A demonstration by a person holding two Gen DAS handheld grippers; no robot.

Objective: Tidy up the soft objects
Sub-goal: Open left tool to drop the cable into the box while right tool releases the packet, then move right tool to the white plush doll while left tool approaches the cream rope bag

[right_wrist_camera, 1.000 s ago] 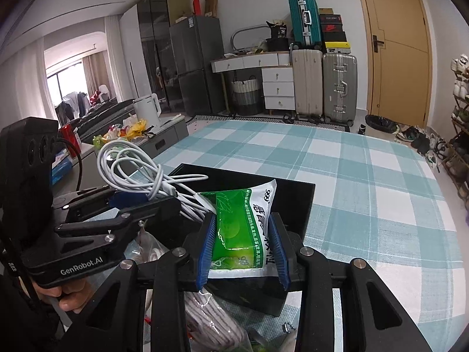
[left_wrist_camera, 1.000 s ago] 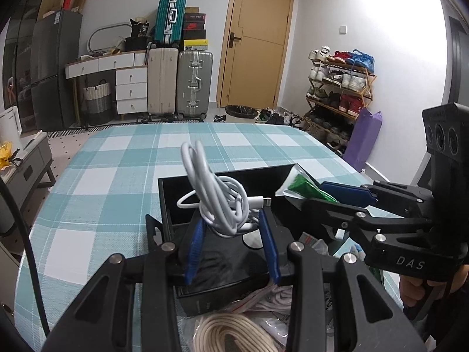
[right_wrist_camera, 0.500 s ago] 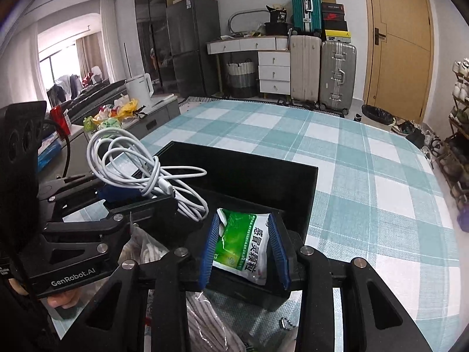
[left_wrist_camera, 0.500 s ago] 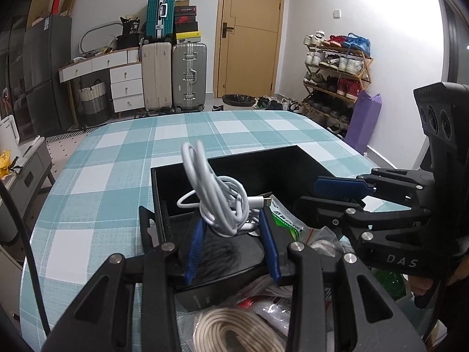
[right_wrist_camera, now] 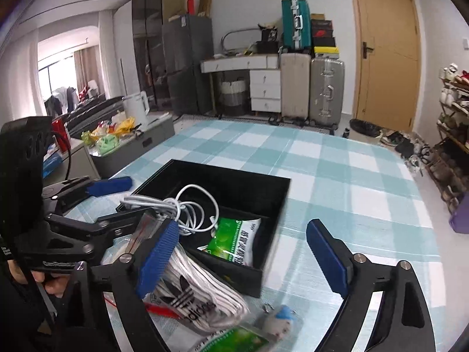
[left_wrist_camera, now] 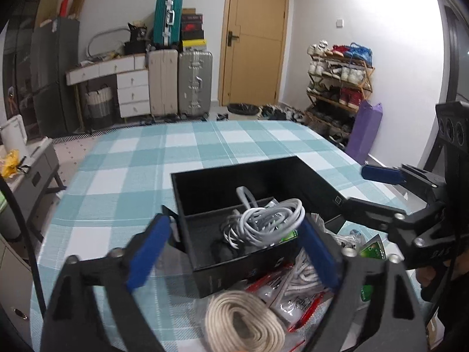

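A black divided box [left_wrist_camera: 205,182] [right_wrist_camera: 263,182] sits on the teal checked tablecloth. A coiled white cable [left_wrist_camera: 263,220] [right_wrist_camera: 187,205] lies in its near compartment, beside a green tissue packet [right_wrist_camera: 234,240]. My left gripper [left_wrist_camera: 231,252] is open and empty just in front of the box, its jaws wide on either side of the cable. My right gripper [right_wrist_camera: 243,261] is also open and empty, over the near right corner of the box. Each gripper shows in the other's view, the left one [right_wrist_camera: 108,184] and the right one [left_wrist_camera: 381,173].
Loose items lie in front of the box: a beige rope coil [left_wrist_camera: 243,328], bagged white laces [right_wrist_camera: 199,296], red-edged packets [left_wrist_camera: 281,293], another green packet [right_wrist_camera: 234,340] and a small blue-white figure [right_wrist_camera: 278,322]. The tablecloth [right_wrist_camera: 351,205] runs beyond and to the right.
Both grippers have opened. The white cable left the left gripper and the green packet left the right one; both now lie in the box. Both grippers have drawn back a little.
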